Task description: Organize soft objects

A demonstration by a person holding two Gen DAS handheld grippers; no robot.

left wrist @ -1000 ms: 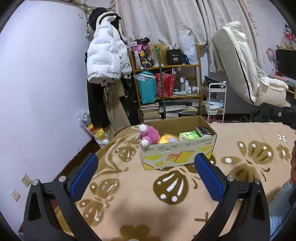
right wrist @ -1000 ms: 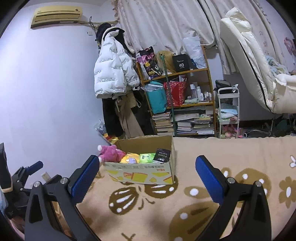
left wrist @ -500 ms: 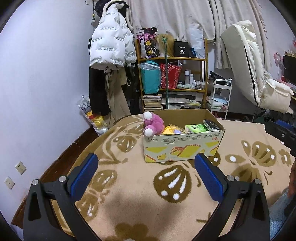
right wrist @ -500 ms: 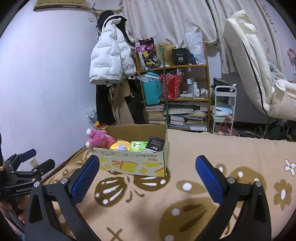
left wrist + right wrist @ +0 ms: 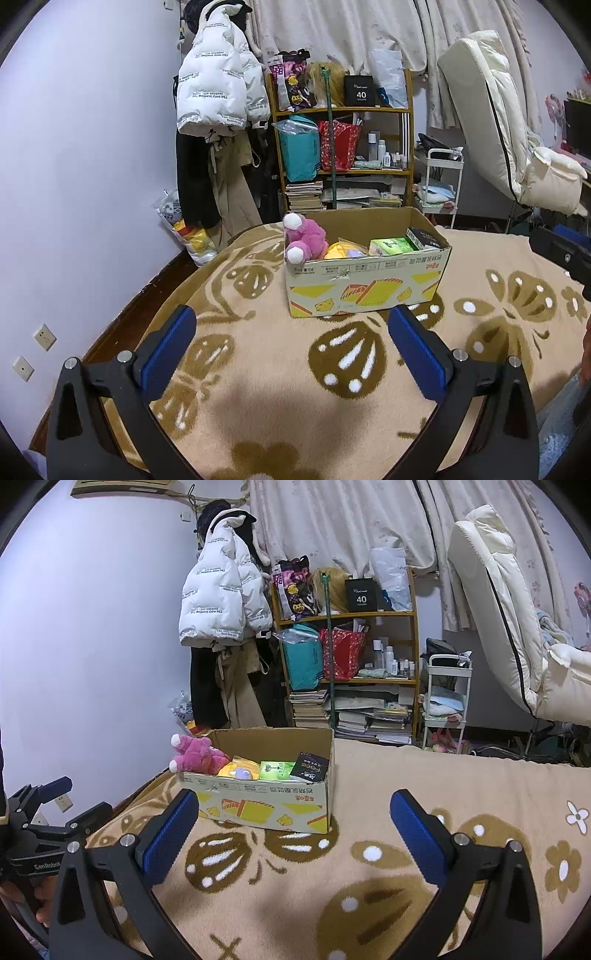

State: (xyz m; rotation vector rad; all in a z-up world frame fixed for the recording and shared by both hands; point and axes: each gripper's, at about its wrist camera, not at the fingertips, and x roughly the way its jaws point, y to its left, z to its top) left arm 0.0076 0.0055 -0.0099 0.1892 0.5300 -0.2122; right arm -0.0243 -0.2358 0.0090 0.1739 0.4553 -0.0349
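Setting: bedroom corner with a pale lilac wall, a wooden shelf unit (image 5: 343,155) crammed with bags and books, and a white puffer jacket (image 5: 214,85) hanging beside it.

Surface: beige bed blanket with brown flower-and-leaf patterns (image 5: 258,369); it carries the box and fills the foreground of both wrist views.

Box: open-topped cardboard carton printed with yellow shapes (image 5: 365,284), sitting on the blanket with its long side facing the cameras.

Contents: pink plush toy with white paws (image 5: 304,240) slumped at the carton's left end, half over the rim; a yellow soft item (image 5: 338,249), a green packet (image 5: 391,245) and a black packet (image 5: 423,236) run along to the right. All lie inside the carton; no soft thing shows loose on the blanket.

Left claw (image 5: 291,345): blue-padded jaws spread wide, nothing between them, hovering over the blanket.

Right claw (image 5: 295,830): likewise spread wide and holding nothing.

Key relation: the carton lies straight ahead of the left claw, centred between its jaws, long axis crosswise; from the right claw it sits ahead and off to the left. The plush toy is at the end nearer the left claw's side, so the left looks better placed for it.

Stage: unsettled. Soft things in a carton suit either a finished tidy-up or a sort out of the carton still to come.
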